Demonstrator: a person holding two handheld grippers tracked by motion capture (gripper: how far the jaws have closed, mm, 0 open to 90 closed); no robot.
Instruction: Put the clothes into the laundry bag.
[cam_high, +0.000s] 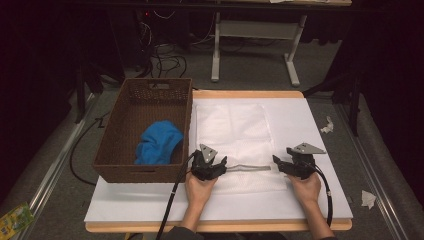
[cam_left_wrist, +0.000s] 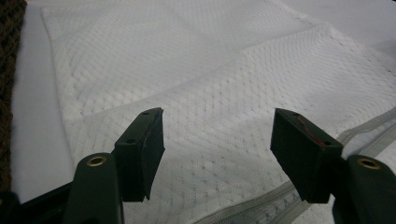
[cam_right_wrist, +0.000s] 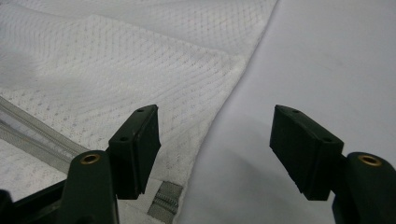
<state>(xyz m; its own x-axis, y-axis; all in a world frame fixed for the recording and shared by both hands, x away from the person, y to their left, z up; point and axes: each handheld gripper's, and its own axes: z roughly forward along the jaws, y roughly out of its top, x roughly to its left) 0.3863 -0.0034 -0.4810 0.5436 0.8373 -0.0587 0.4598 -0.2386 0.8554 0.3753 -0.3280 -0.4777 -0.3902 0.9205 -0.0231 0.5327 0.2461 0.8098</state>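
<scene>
Starting at the left edge of the table (cam_high: 125, 210), a brown wicker basket (cam_high: 115, 150) sits well to the left of the left gripper (cam_high: 216, 166), with a crumpled blue cloth (cam_high: 159, 142) lying inside it toward its near end. A black cable (cam_high: 170, 205) trails from that gripper back toward the person.

Just right of the basket, the left gripper is held low over the near left part of a white mesh laundry bag (cam_high: 235, 130) that lies flat on the white table cover. In the left gripper view its 2 black jaws stand apart with nothing pressed between them; the bag's mesh (cam_left_wrist: 215, 93) spreads ahead of and beneath them, and its grey zipper (cam_left_wrist: 261, 205) runs under the right jaw.

Between the 2 grippers, the high view shows the zipper (cam_high: 250, 168) as a grey line along the bag's near edge.

Further right, the right gripper (cam_high: 283, 165) hovers at the bag's near right corner, its jaws pointing toward the left gripper. In the right gripper view its jaws are wide apart and grip nothing: the left jaw is over the mesh (cam_right_wrist: 116, 79) and zipper end (cam_right_wrist: 166, 200), the right jaw over bare white cover (cam_right_wrist: 327, 60).
</scene>
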